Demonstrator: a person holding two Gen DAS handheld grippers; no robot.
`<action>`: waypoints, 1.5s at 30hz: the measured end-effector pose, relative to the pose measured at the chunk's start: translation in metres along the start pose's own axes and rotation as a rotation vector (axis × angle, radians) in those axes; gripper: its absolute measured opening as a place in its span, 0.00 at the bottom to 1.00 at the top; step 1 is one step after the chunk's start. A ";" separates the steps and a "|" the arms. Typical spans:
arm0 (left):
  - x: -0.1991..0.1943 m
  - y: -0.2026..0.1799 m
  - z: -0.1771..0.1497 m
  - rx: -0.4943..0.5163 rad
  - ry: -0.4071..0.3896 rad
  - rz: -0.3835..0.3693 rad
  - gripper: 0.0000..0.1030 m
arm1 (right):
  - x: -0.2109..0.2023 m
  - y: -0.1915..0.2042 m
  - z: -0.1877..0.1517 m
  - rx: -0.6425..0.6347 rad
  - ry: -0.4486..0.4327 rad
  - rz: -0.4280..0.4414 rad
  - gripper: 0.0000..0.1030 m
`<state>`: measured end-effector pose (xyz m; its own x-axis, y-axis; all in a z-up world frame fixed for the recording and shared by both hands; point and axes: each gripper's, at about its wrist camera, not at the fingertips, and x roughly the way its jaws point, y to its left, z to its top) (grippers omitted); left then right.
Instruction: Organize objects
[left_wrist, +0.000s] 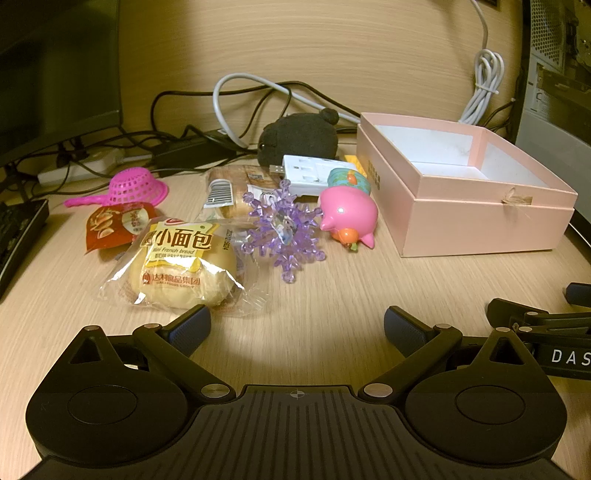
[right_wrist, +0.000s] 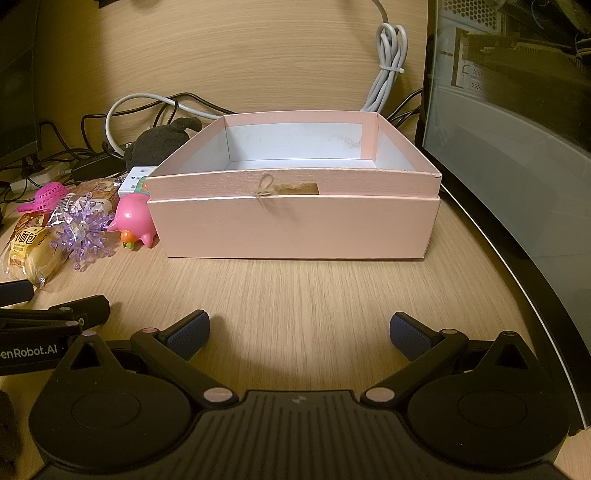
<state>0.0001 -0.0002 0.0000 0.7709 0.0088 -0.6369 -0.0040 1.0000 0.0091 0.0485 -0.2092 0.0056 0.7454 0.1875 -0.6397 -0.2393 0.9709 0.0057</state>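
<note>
Left wrist: bread packet (left_wrist: 183, 264) touching spread left gripper (left_wrist: 297, 328)

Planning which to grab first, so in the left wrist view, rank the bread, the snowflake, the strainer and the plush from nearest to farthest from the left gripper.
From the left gripper:
1. bread, just ahead, left.
2. snowflake, centre.
3. strainer, far left.
4. plush, at the back by the cables.

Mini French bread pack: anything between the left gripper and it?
Nothing visible. The left gripper is open, and the mini French bread pack lies just past its left fingertip on bare desk; the purple crystal snowflake sits off to the side.
</note>
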 end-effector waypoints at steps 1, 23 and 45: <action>0.000 0.000 0.000 0.000 0.000 0.000 1.00 | 0.000 0.000 0.000 0.000 0.000 0.000 1.00; 0.000 0.000 0.000 -0.001 0.000 0.001 1.00 | 0.000 0.000 0.000 0.000 0.000 0.000 1.00; 0.000 0.000 0.000 -0.002 0.000 0.003 1.00 | 0.003 0.002 -0.004 0.002 -0.001 -0.001 1.00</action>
<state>0.0000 -0.0001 0.0000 0.7710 0.0119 -0.6368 -0.0075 0.9999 0.0096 0.0477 -0.2072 0.0013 0.7464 0.1868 -0.6388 -0.2374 0.9714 0.0066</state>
